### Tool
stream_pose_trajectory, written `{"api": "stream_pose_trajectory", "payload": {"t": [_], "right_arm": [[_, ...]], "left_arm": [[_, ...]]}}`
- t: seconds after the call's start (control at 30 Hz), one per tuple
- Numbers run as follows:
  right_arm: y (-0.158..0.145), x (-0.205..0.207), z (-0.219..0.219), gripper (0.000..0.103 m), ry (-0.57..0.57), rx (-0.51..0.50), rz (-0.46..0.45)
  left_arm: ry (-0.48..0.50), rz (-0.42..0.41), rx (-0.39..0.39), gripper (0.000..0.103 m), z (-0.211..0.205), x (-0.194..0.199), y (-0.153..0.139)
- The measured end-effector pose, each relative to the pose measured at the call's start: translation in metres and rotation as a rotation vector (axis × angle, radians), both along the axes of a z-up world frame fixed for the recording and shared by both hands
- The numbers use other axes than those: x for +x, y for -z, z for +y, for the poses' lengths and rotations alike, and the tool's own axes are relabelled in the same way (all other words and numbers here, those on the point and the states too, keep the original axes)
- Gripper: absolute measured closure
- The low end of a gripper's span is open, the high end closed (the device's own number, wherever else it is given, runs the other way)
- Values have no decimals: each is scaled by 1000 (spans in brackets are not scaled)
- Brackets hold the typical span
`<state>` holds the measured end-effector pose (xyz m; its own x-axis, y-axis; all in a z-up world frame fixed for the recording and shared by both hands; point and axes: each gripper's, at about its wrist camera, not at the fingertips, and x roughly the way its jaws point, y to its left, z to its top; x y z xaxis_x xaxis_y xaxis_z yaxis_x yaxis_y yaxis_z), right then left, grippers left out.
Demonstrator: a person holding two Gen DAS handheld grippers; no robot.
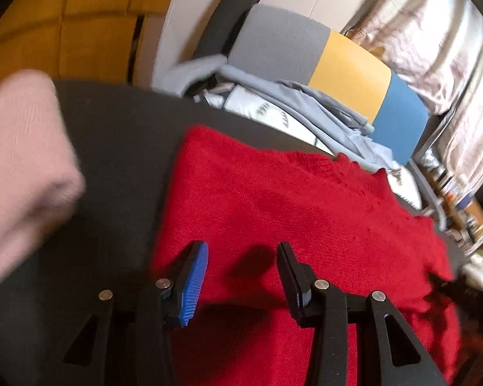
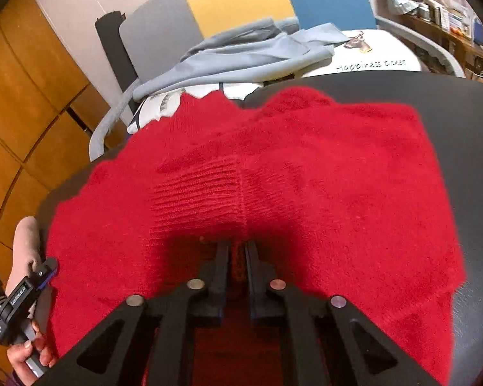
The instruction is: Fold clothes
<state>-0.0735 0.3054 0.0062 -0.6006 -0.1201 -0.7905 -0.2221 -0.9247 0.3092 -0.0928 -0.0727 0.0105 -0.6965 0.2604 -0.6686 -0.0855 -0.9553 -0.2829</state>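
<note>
Left gripper (image 1: 241,257) is held part open over the red sweater (image 1: 289,209), nothing between the jaws. Right gripper (image 2: 238,251) is nearly closed, a pinch of sweater knit apparently caught at the near edge. Sweater is spread on the black table (image 1: 112,144). For a clean fold, a matching grip should be taken by the left at the same edge, then both lifted level and carried over together.

A pink garment (image 1: 19,160) is seen at the table's left. Beyond, grey clothes (image 2: 241,51) are piled on a chair (image 2: 235,0); wood panels (image 2: 16,96) at left.
</note>
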Motion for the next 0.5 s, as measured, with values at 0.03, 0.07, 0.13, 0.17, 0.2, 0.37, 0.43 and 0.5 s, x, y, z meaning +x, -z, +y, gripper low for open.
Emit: {"api": "stream_pose_trajectory", "payload": {"t": [0.03, 0.07, 0.13, 0.17, 0.2, 0.37, 0.43, 0.5], "right_arm": [[-10, 4, 0, 85, 20, 36, 16], [-22, 9, 0, 80, 45, 75, 57], [-44, 17, -2, 79, 70, 131, 137], [-50, 12, -11, 79, 20, 120, 158], [-52, 2, -23, 79, -56, 106, 157], [-34, -36, -79, 79, -264, 270, 88], [-22, -49, -99, 79, -317, 378, 48], [-13, -52, -105, 78, -324, 462, 49]], "left_arm": [[-1, 25, -8, 54, -1, 3, -7], [-1, 50, -16, 51, -2, 6, -13], [30, 58, -3, 47, 4, 1, -21], [49, 57, -1, 47, 10, -6, -22], [60, 52, -11, 46, 18, -14, -22], [52, -63, -159, 46, 50, -62, 6], [60, -58, -213, 40, 54, -68, 18], [53, -47, -229, 36, 52, -69, 22]]}}
